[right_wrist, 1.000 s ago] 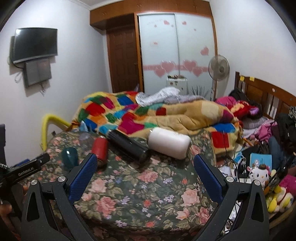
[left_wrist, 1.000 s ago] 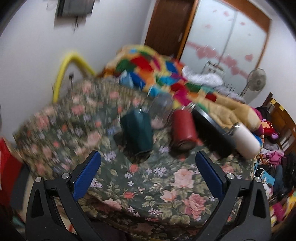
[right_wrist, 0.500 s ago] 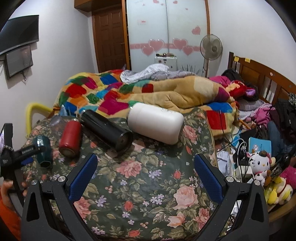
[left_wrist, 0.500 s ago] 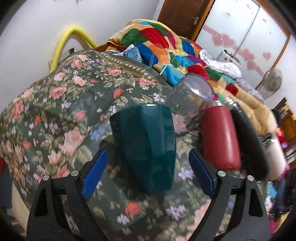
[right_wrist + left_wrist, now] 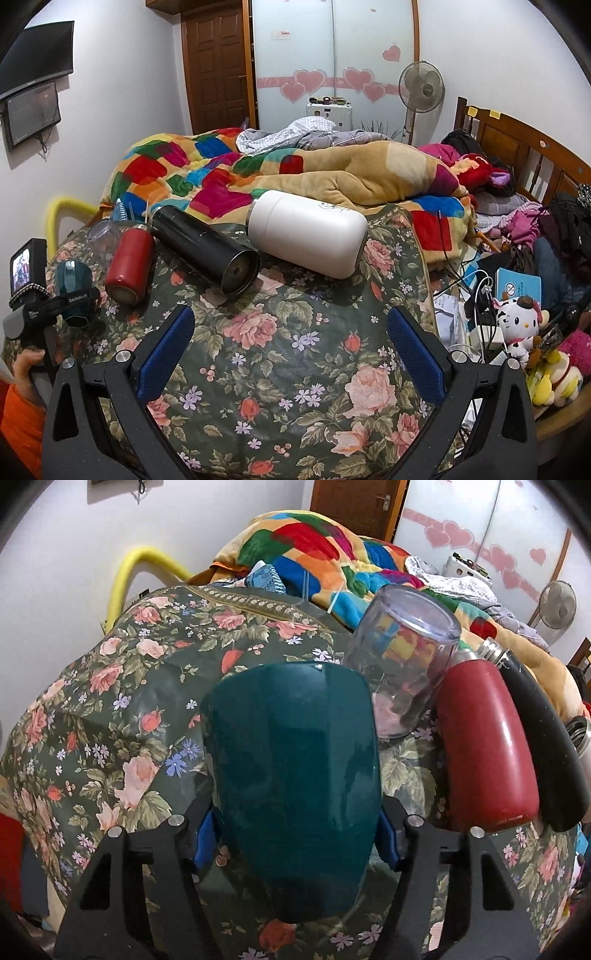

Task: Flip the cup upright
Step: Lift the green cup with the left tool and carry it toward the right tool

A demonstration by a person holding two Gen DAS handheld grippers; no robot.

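Left wrist view: my left gripper (image 5: 295, 827) clamps the teal cup (image 5: 295, 775).
Lift before rotating, clear of the glass tumbler (image 5: 402, 668); my right gripper (image 5: 290, 343) hangs apart.

White walls (image 5: 122, 92) are enclosing the room. A brown wooden door (image 5: 219, 66) is standing at upper centre beside frosted wardrobe panels (image 5: 332, 51) (pink hearts running across them). A pedestal fan (image 5: 421, 88) is standing right of those, a dark screen (image 5: 35, 72) is hanging upper left, and a wooden headboard (image 5: 517, 144) is showing at right.
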